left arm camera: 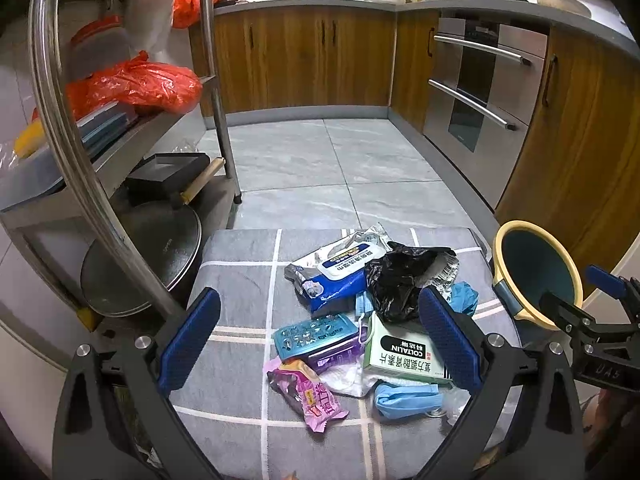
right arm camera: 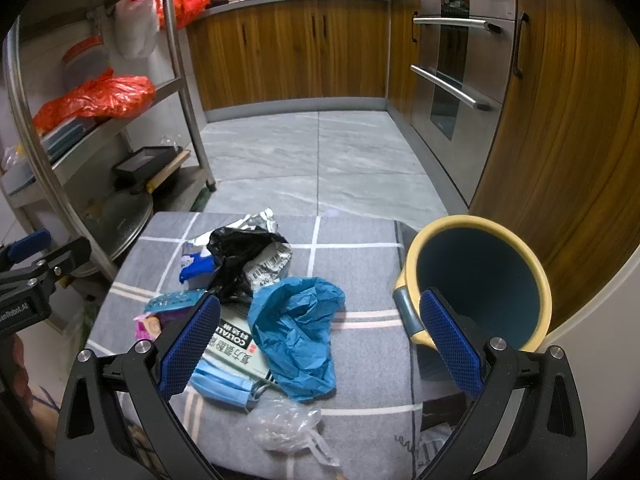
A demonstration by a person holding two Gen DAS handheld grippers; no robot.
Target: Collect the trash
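Your left gripper (left arm camera: 320,338) hangs with its jaws spread wide and nothing between them, the ribbed blue pads (left arm camera: 188,338) framing the litter pile. Your right gripper (right arm camera: 320,340) is likewise released, wide and empty, above the near right part of the pile.

The trash lies heaped on a grey mat (left arm camera: 236,364) with pale grid lines, soft and slightly rumpled. In the heap: a glossy white-and-blue wipes pack (left arm camera: 332,270) at the far side, a crinkled black bag (left arm camera: 396,280) touching it, a flat green-and-white box (left arm camera: 404,354) near the middle, a teal blister pack (left arm camera: 312,336) to its left, a shiny pink wrapper (left arm camera: 310,394) nearest you, and a pleated blue mask (left arm camera: 406,398) under the box's near edge. A crumpled blue glove (right arm camera: 296,330) lies over the box's right end, with a clear plastic bag (right arm camera: 286,426) just near of it.

A round bin (right arm camera: 480,280), yellow-rimmed and dark teal inside, stands just right of the mat. A steel rack (left arm camera: 80,152) holding orange bags (left arm camera: 144,86) crowds the left; wooden cabinets (left arm camera: 304,56) line the far side.
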